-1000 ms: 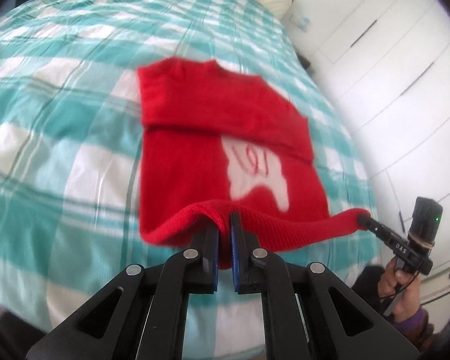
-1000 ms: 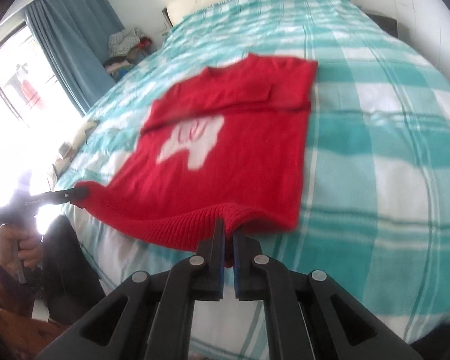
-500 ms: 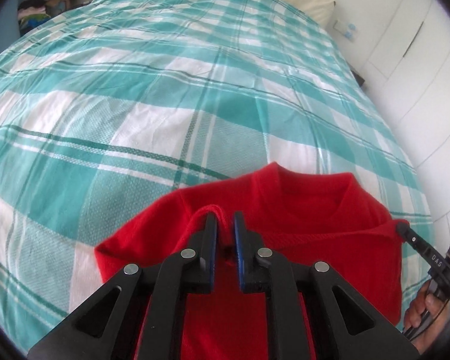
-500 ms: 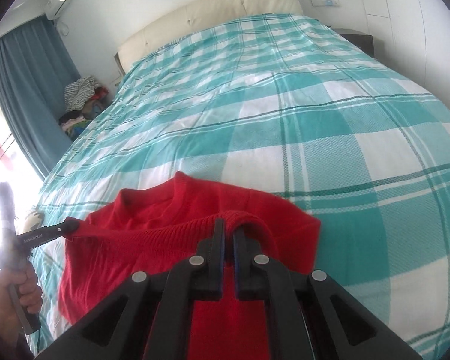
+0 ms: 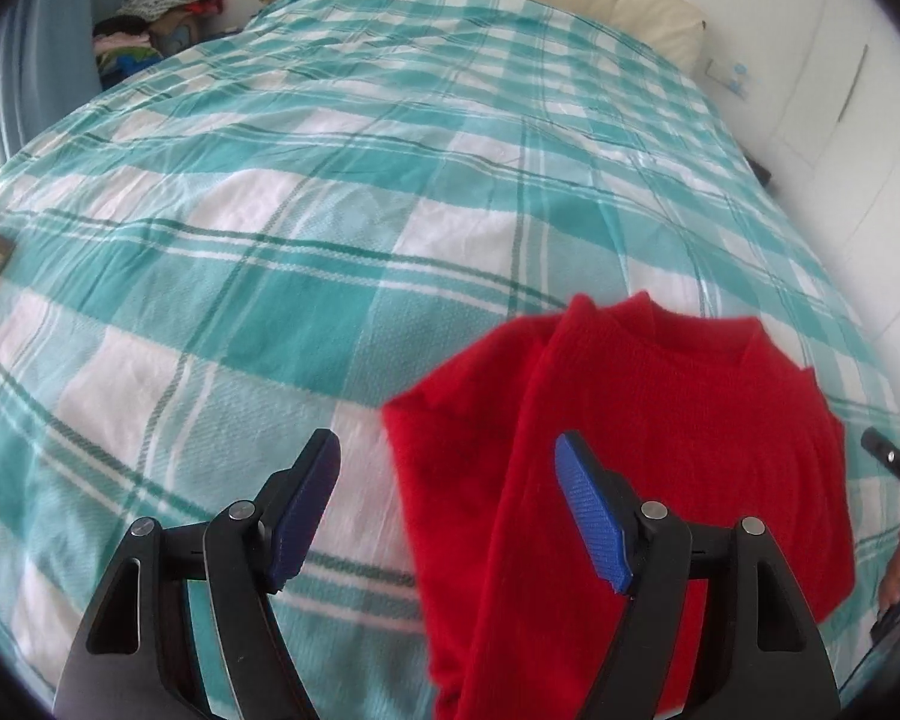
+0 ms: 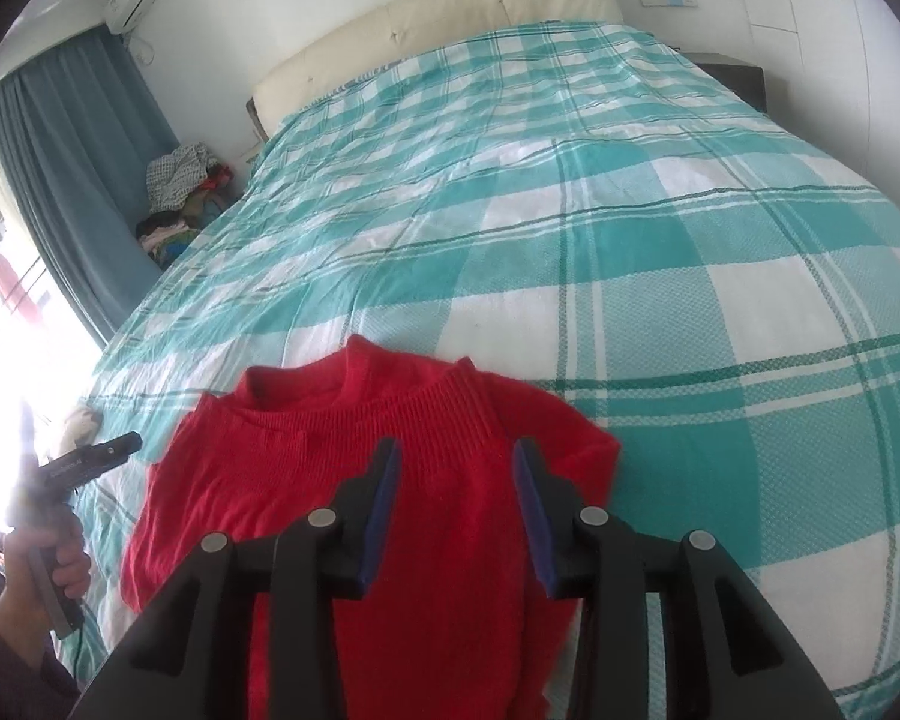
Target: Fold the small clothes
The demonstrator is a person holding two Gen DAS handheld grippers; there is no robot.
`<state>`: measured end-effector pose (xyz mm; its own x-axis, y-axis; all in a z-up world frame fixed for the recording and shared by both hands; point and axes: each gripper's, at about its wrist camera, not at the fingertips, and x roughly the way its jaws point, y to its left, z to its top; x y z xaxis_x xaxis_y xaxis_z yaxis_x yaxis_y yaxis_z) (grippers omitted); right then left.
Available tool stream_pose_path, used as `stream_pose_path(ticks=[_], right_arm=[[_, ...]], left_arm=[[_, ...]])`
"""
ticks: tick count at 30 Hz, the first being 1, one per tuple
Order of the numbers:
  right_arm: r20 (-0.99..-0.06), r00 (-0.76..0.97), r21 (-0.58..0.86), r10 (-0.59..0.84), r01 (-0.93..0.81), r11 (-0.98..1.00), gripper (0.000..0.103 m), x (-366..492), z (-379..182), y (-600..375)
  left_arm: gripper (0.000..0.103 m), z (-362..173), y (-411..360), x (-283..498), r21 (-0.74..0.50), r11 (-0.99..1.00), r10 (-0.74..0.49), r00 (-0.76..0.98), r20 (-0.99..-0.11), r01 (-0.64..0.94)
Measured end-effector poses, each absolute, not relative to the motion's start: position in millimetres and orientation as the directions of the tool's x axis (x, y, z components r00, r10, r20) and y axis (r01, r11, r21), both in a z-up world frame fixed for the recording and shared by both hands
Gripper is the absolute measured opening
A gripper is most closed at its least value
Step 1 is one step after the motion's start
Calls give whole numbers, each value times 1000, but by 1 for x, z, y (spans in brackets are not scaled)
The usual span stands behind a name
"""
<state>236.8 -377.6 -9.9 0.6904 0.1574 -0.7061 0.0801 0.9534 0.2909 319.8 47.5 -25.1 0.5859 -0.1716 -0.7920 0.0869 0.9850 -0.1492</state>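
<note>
A small red knit sweater (image 5: 660, 450) lies folded in half on the teal-and-white plaid bed (image 5: 330, 240), hem brought up to the collar. It also shows in the right wrist view (image 6: 390, 480). My left gripper (image 5: 447, 510) is open and empty, just above the sweater's left edge. My right gripper (image 6: 456, 510) is open and empty over the sweater's right part, near the ribbed hem. The left gripper also shows at the left of the right wrist view (image 6: 90, 456), and the right gripper's tip shows in the left wrist view (image 5: 888, 462).
A cream headboard (image 6: 438, 18) stands at the far end of the bed. A pile of clothes (image 6: 180, 192) lies by the blue curtain (image 6: 72, 180) on the left. White wardrobe doors (image 5: 840, 90) stand to the right.
Both grippers carried the sweater's hem forward over the collar, then opened and let it go. The sweater now lies folded in half.
</note>
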Motion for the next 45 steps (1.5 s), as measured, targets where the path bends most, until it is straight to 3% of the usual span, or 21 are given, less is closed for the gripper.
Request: stream_pose_path(ticks=[2,6,10,11,12,13,14,17,22,26,31,35,39,41,42,45], right_arm=[[-731,671,266,125,112,957,58,224,-19,-390],[-762,599,418,248,162,894,60,214,-49,-419],[-698,577,594,423,138,792,60,222,-74,-418],[-720,554,577,418,143,804,55,227,-79,-412],[-760,538,515,364,157,843,29,231,-80,-406],[-781,531,472,327,160,867,14,233,-77,-399],[-783,534,463,318,160,872,10,233,-71,-393],[-747,582,471,322,122,873,10,233,-30,-367],[-734,576,435,359,-6,900,10,260,34,-269],[-763,529,392,372,-79,917,10,292,30,-176],[-787,481,397,386,-84,914,9,316,-16,-95],[-810,475,378,345,-28,926,11,321,-48,-70],[-719,373,617,586,-46,786,17,325,-62,-74],[-666,353,683,658,-68,727,39,323,-52,-82],[-647,366,690,668,-90,718,45,320,-42,-88],[-651,428,624,627,-168,763,45,308,-10,-106]], left_arm=[[79,-23,51,285,-146,982,-190,577,-795,122],[86,-20,66,224,-229,965,-261,593,-762,130],[88,-28,79,195,-292,953,-276,652,-706,87],[88,-32,82,194,-288,955,-265,665,-698,79],[88,-37,85,194,-265,962,-237,674,-700,62],[88,-42,87,195,-232,972,-197,681,-706,41],[88,-46,91,194,-199,980,-160,688,-708,24],[88,-49,105,199,-170,985,-107,694,-712,-23],[88,-38,125,206,-233,971,-120,726,-677,-57],[88,-36,138,204,-222,971,-83,742,-665,-90],[88,-39,154,204,-222,969,-71,742,-667,-107],[88,-38,162,203,-246,963,-86,748,-659,-106],[88,-37,166,205,-261,960,-100,745,-659,-102],[88,-37,167,205,-271,957,-110,740,-664,-101],[88,-36,168,205,-278,955,-116,739,-663,-100],[88,-34,170,203,-298,950,-129,745,-654,-97]])
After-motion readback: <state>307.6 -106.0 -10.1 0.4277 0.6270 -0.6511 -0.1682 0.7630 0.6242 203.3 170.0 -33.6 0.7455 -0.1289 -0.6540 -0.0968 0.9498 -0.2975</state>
